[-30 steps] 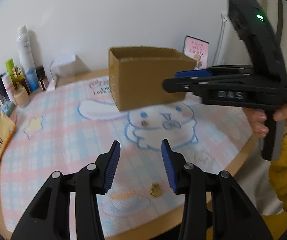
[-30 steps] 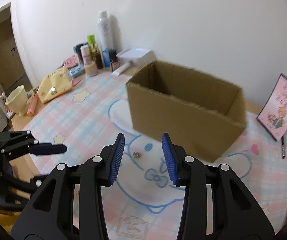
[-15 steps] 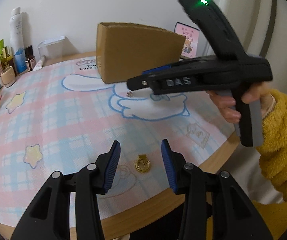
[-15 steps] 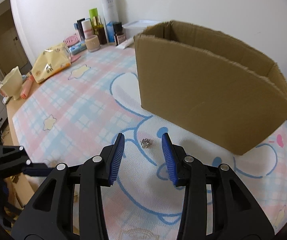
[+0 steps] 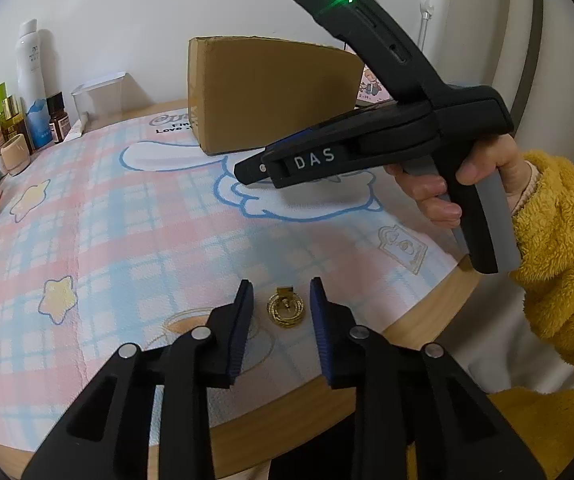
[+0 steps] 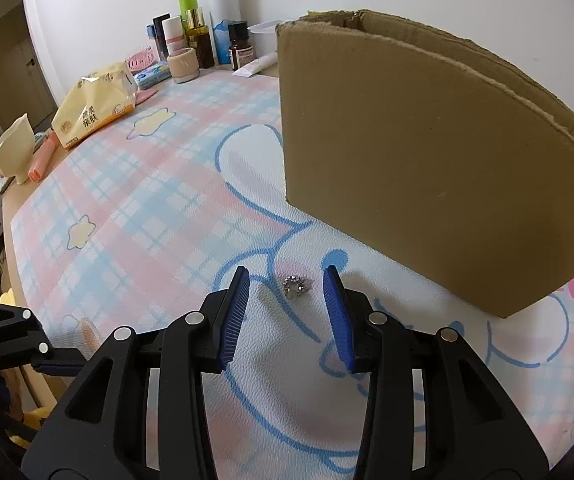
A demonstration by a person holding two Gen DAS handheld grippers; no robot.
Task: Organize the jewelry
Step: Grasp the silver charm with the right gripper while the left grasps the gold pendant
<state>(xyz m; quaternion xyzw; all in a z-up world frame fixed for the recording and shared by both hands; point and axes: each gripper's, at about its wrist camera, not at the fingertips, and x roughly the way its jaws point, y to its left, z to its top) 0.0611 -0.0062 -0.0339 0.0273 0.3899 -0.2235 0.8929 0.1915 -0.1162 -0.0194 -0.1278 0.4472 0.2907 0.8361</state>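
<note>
Both grippers lowered | left gripper (image 5: 281,300) straddles gold ring (image 5: 285,312) | right gripper (image 6: 287,286) straddles silver ring (image 6: 295,287)

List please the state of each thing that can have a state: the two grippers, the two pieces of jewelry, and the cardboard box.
left gripper: open, fingers on both sides of the gold ring, not touching it.
right gripper: open, fingers on both sides of the silver piece.
gold ring: lying flat on the mat, not gripped.
silver piece: lying on the mat, not gripped.
cardboard box: upright, top open.
</note>
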